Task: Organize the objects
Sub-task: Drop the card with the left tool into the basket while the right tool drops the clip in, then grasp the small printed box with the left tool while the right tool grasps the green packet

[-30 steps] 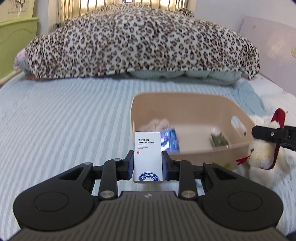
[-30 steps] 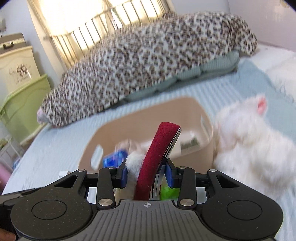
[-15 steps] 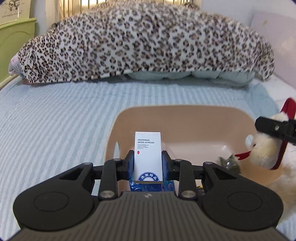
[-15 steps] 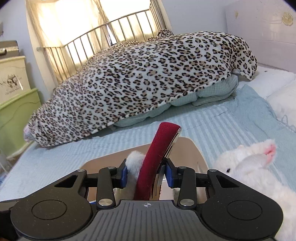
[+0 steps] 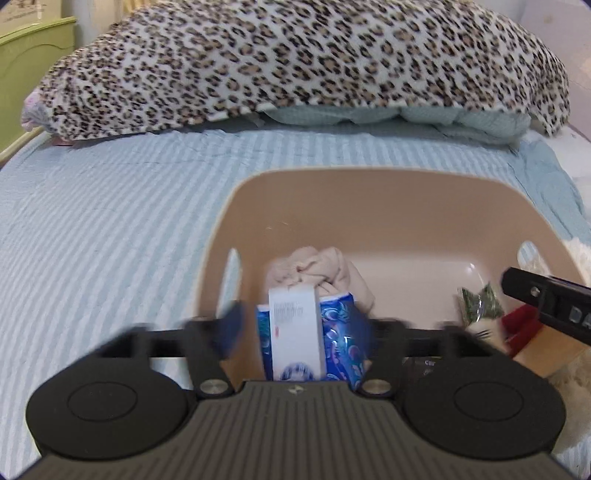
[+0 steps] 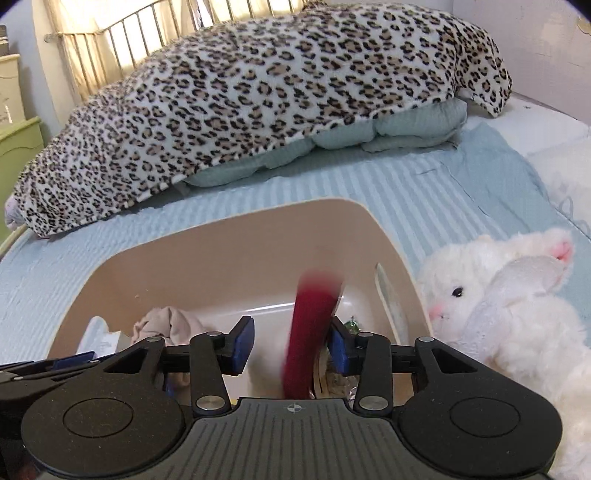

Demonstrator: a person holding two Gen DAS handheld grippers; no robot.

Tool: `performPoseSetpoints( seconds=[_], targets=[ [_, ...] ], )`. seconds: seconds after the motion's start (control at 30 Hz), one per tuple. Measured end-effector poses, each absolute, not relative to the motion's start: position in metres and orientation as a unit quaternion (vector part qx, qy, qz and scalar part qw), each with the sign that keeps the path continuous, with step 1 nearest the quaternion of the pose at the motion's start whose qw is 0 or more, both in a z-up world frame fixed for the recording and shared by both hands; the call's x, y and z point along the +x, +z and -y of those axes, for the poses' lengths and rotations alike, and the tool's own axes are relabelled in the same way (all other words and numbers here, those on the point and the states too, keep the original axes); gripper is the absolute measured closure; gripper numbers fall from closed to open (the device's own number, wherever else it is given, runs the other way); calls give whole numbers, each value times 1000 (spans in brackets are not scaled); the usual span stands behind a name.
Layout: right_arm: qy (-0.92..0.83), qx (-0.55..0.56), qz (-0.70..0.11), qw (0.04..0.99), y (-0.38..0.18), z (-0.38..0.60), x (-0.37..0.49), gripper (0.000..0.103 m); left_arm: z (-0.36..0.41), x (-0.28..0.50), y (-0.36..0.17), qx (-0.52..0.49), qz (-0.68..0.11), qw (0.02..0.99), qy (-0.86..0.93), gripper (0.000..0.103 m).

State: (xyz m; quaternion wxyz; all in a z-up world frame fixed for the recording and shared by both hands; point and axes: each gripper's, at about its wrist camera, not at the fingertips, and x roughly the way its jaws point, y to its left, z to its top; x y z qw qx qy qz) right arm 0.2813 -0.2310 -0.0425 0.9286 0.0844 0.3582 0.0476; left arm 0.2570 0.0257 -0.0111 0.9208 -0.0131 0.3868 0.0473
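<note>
Your left claw [image 5: 295, 328] is released; the white box [image 5: 295, 332] stands between its fingers in the tan basket [image 5: 369, 206], against a blue packet [image 5: 343, 332]. Your right claw [image 6: 291, 343], also released, has the red plush piece [image 6: 314, 332] between its fingers, white lamb toy [image 6: 498, 302] beside the basket.

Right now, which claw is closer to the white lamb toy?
Right. The right claw is beside the lamb; the left claw is across the basket.

A bed covered in a pale blue striped sheet [image 5: 110, 229] fills the room's middle. At twelve o'clock a leopard blanket [image 6: 280, 85] lies heaped over a pale green quilt [image 6: 402, 129]. Behind it, a metal headboard [image 6: 122, 33] stands against bright curtains. A green cabinet [image 5: 26, 66] sits at ten o'clock
</note>
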Motion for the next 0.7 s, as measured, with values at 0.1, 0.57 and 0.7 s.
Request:
performPoseSetpoints(
  seconds=[0.1, 0.57, 0.7],
  targets=[
    [48, 83, -336, 937, -31, 237, 267, 27, -27, 248, 1, -17, -371, 927, 47, 21],
    [68, 43, -323, 943, -7, 254, 199, 0, -25, 190, 13, -3, -371, 928, 41, 11],
    [72, 32, -339, 938, -18, 254, 186, 0, -24, 178, 2, 0, -386, 922, 37, 11]
  ],
)
